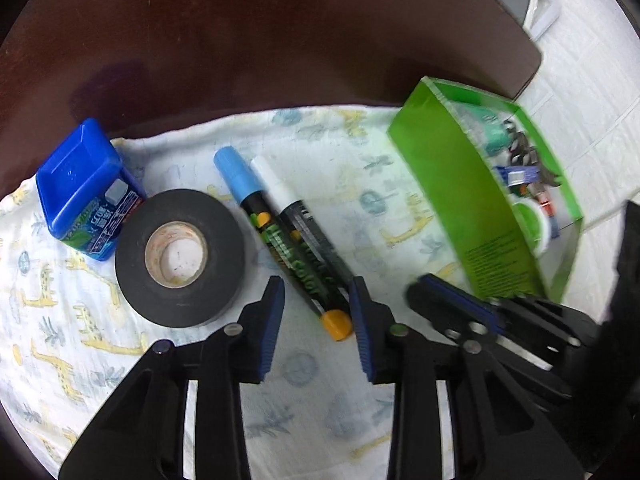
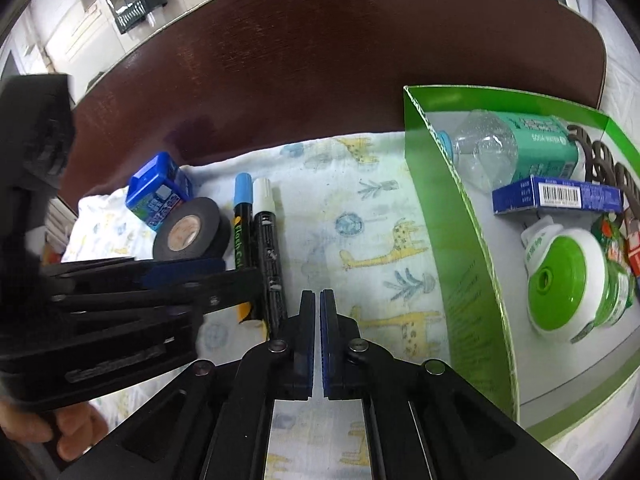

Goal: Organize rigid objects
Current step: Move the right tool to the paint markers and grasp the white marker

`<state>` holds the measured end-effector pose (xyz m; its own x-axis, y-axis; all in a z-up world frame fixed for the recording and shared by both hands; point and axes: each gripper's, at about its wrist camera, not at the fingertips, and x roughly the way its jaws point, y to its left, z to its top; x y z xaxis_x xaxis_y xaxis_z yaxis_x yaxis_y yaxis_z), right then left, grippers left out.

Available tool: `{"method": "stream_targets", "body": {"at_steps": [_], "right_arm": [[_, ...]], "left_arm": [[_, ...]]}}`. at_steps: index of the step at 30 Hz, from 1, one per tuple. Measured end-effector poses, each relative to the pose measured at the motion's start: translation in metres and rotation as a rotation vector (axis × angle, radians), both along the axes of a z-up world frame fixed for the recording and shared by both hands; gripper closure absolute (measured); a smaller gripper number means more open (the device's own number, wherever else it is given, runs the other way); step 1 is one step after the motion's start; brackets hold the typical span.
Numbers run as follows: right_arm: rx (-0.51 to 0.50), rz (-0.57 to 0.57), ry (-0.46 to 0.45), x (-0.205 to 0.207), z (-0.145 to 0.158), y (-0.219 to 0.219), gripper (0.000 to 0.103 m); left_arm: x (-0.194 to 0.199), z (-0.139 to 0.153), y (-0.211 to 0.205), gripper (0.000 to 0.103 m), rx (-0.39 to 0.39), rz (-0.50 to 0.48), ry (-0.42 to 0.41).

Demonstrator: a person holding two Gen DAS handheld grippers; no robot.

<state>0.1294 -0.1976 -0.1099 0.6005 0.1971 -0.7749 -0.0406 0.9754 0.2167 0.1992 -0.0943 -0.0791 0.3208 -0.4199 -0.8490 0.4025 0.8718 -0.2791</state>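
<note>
Left gripper fingers spread astride two markers; right gripper fingers pressed together, empty. Markers light, stiff, slick, likely to roll: pinch mid-barrel.

Giraffe-print cloth over dark wooden table (pale tiled floor beyond).
</note>
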Motion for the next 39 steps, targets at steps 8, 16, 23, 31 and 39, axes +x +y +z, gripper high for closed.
{"method": "stream_targets", "body": {"at_steps": [8,16,23,31,39], "right_arm": [[-0.006,0.005,0.004,0.005,0.0,0.009,0.1],[-0.078,0.011,0.045,0.042,-0.009,0.023,0.076],[-0.068,0.032,0.033,0.045,-0.005,0.026,0.076],[-0.198,0.024,0.048,0.057,-0.003,0.043,0.101],[0.082,0.003,0.071,0.038,0.009,0.007,0.102]], "left_arm": [[0.006,-0.005,0.023,0.084,-0.003,0.017,0.023],[0.002,-0.004,0.014,0.086,0.082,-0.029,-0.031],[-0.015,-0.007,0.028,0.085,0.108,-0.065,-0.045],[-0.007,-0.009,0.022,0.09,0.109,-0.053,-0.05],[-0.023,-0.011,0.022,0.089,0.125,-0.076,-0.071]]}}
